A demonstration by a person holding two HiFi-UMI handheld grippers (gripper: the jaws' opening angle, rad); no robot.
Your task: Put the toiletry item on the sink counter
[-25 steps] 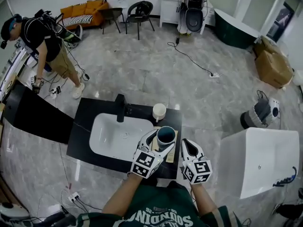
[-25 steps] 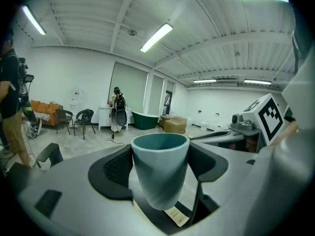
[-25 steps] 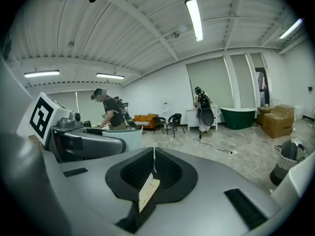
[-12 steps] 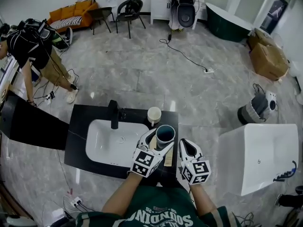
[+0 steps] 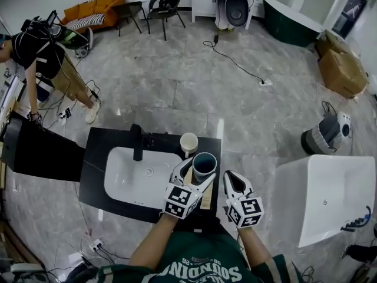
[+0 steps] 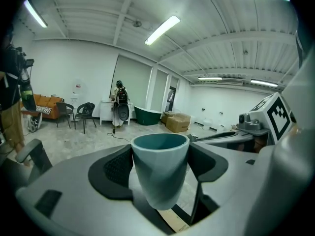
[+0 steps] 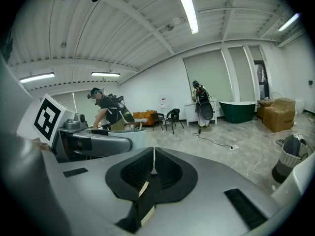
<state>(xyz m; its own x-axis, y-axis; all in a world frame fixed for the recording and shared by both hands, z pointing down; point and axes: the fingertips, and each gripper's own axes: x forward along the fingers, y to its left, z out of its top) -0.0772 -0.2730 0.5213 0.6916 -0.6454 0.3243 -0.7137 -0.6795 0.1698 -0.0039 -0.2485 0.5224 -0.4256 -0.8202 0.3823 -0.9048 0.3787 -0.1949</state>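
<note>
Only its own view shows the right tool (image 7: 153,161) closed, empty; the left tool (image 6: 160,156) clamps a cup (image 6: 158,181).

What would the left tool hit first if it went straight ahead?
Likely nothing close: the left tool, holding the teal cup, points past the round cream cup toward the grey tiled floor; height is unclear.

This is a bathroom mock-up set in a big open hall, more studio or showroom than home. A freestanding vanity with a black tabletop (image 5: 97,158), white basin (image 5: 141,175) and black faucet (image 5: 136,141) stands alone on the grey marble-tile floor (image 5: 177,81). 2 bathtubs sit loose, a white one (image 5: 330,193) nearby and a dark green one (image 5: 288,13) by the far wall. Around them are cardboard boxes (image 5: 343,69), a power strip (image 5: 266,82) on a trailing cable, an orange sofa (image 5: 88,12) and black chairs (image 5: 166,3). Tube lights (image 6: 162,29) hang from a ribbed ceiling.
</note>
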